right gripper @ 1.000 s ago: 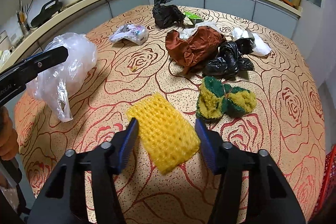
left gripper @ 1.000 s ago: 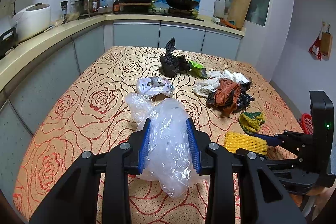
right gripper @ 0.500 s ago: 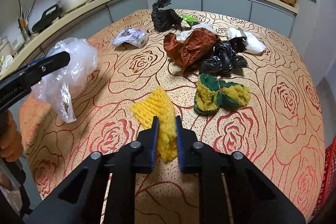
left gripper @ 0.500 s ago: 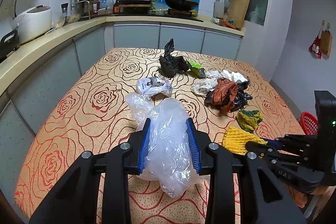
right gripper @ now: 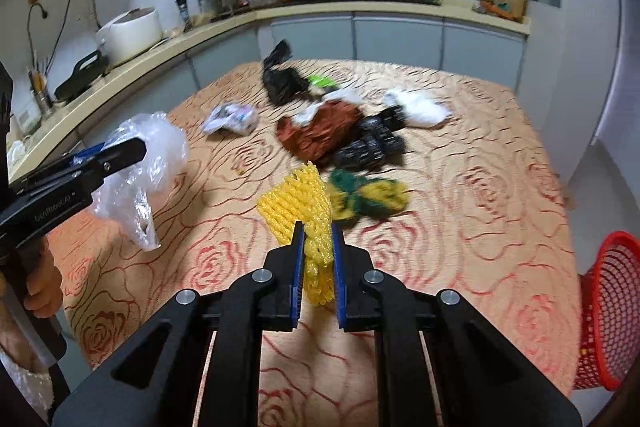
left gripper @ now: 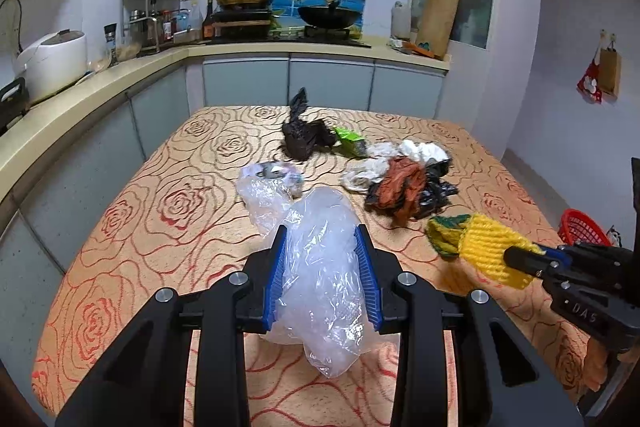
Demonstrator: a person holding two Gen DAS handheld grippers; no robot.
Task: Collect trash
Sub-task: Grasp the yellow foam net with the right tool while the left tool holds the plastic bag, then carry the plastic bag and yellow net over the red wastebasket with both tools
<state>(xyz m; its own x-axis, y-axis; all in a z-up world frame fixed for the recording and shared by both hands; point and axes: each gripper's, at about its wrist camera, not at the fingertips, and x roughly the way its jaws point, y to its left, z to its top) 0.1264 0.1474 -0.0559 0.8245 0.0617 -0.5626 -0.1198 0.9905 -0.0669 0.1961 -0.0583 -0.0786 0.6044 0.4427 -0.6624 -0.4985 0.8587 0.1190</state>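
A kitchen table (right gripper: 480,187) under a rose-patterned cloth carries scattered rubbish. The left gripper (left gripper: 322,269) pinches a clear plastic bag (left gripper: 324,267), seemingly the collecting sack. The right gripper (right gripper: 316,263) is clamped on a yellow foam net (right gripper: 298,203), lifted clear of the cloth, probably to go into the bag.

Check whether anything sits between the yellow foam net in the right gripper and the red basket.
Nothing visible does. The yellow foam net hangs in the right gripper; only bare tablecloth lies toward the red basket beyond the table's edge.
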